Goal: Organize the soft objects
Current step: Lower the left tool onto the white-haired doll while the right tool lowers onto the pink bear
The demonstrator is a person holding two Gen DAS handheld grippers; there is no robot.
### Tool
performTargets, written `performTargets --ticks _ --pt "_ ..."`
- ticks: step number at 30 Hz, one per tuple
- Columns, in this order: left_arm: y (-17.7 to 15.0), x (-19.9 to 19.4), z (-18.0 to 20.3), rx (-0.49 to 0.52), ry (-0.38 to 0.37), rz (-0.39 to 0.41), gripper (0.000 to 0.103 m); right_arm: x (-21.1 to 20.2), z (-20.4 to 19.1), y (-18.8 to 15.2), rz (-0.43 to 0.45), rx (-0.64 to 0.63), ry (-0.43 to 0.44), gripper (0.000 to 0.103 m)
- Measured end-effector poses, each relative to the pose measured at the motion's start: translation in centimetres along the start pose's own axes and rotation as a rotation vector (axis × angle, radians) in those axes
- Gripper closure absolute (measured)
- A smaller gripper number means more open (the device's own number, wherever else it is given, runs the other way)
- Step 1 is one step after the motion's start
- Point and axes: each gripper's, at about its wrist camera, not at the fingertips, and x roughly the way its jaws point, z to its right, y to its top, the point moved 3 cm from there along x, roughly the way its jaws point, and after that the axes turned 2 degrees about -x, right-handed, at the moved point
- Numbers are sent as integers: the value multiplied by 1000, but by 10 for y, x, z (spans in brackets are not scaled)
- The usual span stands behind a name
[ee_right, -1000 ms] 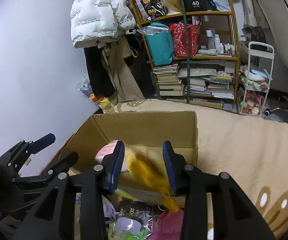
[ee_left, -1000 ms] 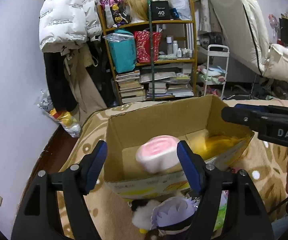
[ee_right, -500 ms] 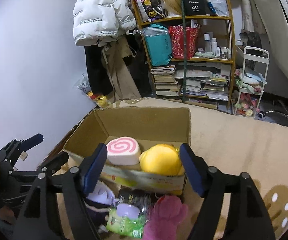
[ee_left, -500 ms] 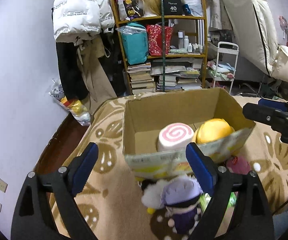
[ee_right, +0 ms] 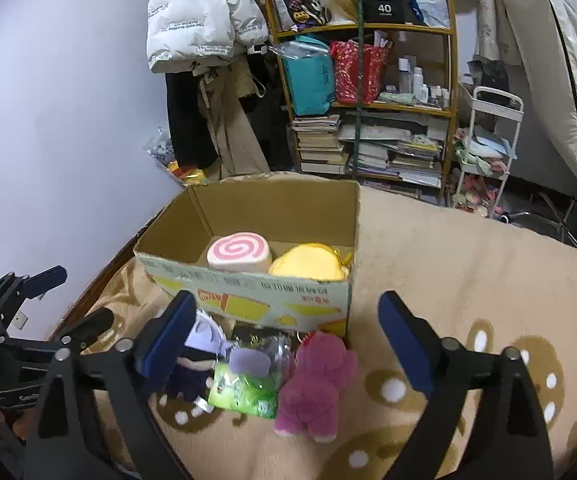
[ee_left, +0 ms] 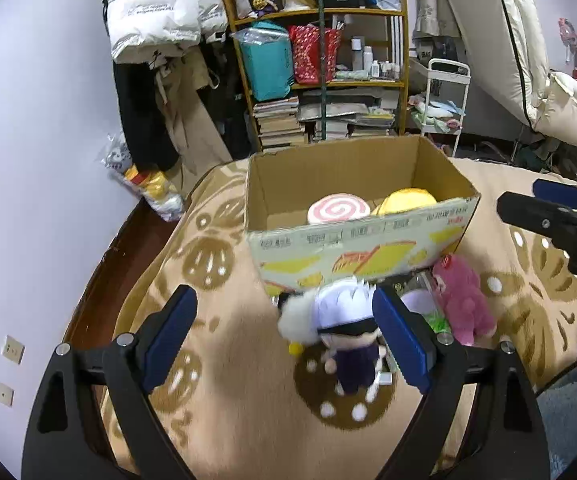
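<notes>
Cardboard box (ee_right: pixel 248 300) holding pink-swirl roll plush (ee_right: pixel 238 254), yellow plush (ee_right: pixel 308 266)

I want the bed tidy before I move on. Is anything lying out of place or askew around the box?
Yes. Three soft things lie outside the cardboard box, bunched against its front wall: a pink plush face down, a purple-clad doll and a green packet. The swirl cushion and yellow plush are inside.
</notes>
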Motion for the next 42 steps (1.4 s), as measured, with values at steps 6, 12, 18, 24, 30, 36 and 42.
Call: performTargets --ticks 6,12,18,24,30,36,42 --pt "-8 -5 1 -20 -16 -33 15 -2 -3 -11 -34 12 -4 3" --pt "-11 4 7 3 3 -42 15 7 -3 -24 -73 34 -12 3" --pt "-9 13 10 8 -4 -55 15 21 1 -24 -86 40 -28 3" --pt "-11 25 10 8 -6 -84 15 28 7 -26 -108 61 -34 3" --pt "-15 39 14 21 7 -120 15 36 9 -26 -128 63 -49 3" --pt "-21 57 18 12 -29 -185 15 46 13 -30 -161 66 -65 3" --pt "-26 70 20 12 -45 -243 15 56 23 -33 -194 107 -71 3"
